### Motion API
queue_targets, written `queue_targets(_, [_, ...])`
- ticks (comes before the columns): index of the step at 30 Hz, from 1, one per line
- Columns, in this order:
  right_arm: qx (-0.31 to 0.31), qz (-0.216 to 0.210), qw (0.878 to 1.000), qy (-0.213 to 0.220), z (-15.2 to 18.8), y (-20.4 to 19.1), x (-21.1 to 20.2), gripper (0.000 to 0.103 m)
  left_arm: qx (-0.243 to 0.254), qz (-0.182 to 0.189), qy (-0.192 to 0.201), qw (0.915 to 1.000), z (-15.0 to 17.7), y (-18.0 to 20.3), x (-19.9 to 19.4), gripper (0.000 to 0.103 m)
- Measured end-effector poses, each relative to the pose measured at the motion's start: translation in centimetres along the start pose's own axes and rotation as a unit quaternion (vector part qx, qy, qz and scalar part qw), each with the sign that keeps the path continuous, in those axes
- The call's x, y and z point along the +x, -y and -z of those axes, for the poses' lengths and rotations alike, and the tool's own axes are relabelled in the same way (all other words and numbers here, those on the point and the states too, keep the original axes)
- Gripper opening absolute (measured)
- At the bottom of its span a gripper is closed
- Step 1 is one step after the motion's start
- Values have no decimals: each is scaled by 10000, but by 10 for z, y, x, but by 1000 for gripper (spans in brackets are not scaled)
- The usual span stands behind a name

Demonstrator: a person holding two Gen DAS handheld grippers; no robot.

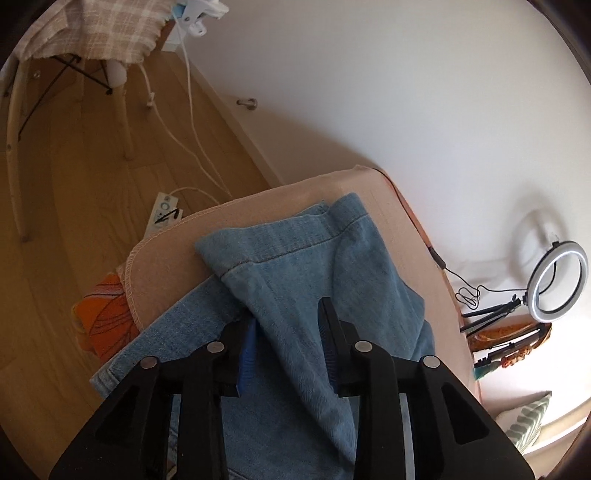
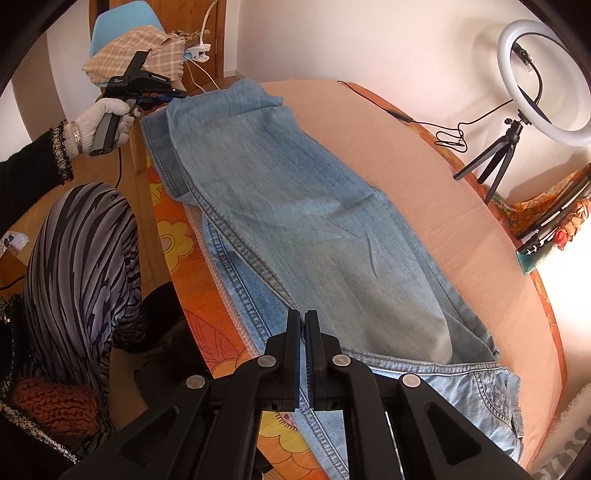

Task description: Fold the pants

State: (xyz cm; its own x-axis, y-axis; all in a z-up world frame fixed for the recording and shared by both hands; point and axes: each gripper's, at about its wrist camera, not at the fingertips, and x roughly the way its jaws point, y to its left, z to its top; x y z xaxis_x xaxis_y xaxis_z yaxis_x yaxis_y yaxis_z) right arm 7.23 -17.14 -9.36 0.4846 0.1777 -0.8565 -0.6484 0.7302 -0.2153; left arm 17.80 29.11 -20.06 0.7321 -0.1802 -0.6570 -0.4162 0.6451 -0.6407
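Note:
Light blue jeans (image 2: 295,206) lie lengthwise on the peach-covered table (image 2: 461,229), one leg folded over the other, waistband at the near end. My right gripper (image 2: 303,321) is shut, jaws together on the jeans' near seam edge. In the left wrist view the leg hems (image 1: 295,251) lie at the table's far end. My left gripper (image 1: 288,325) stands open with a fold of denim between its fingers; it also shows in the right wrist view (image 2: 177,94), held by a gloved hand at the hem end.
A ring light on a tripod (image 2: 535,81) stands at the table's right edge with a black cable (image 2: 447,136). A chair with a checked cloth (image 1: 99,29) and a power strip (image 1: 162,214) sit on the wooden floor. The person's striped leg (image 2: 81,258) is left of the table.

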Motion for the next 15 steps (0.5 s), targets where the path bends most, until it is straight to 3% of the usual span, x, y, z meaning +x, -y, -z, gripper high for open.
queue_targets(1, [-6,71,10000,5,0,1,-1,0,-54,6,49,10000,-2,-3,1,28])
queue_targets(3, [56,145,9999,26,1,6,-3,0,-209,72,146,9996,-4,-9,3,5])
queue_targets(4, [125,158,9998,43,2,11,-5,0,-266,135,149,9994,-5,-11,4,1])
queue_targets(10, [246,-241,9994,88,6,15,-7,1,19,184,311,9993,-1,-4,-6,1])
queue_targets(11, [205,-335,9992,50,7,11,-5,14,22,189,339,9992,-1,-4,-9,1])
queue_targets(12, [156,-506,9986,47,6,7,-2,35,10,203,352,9992,-2,-4,-11,1])
queue_targets(15, [-95,-735,9972,73,5,-11,6,41,111,184,377,9991,-3,2,-14,1])
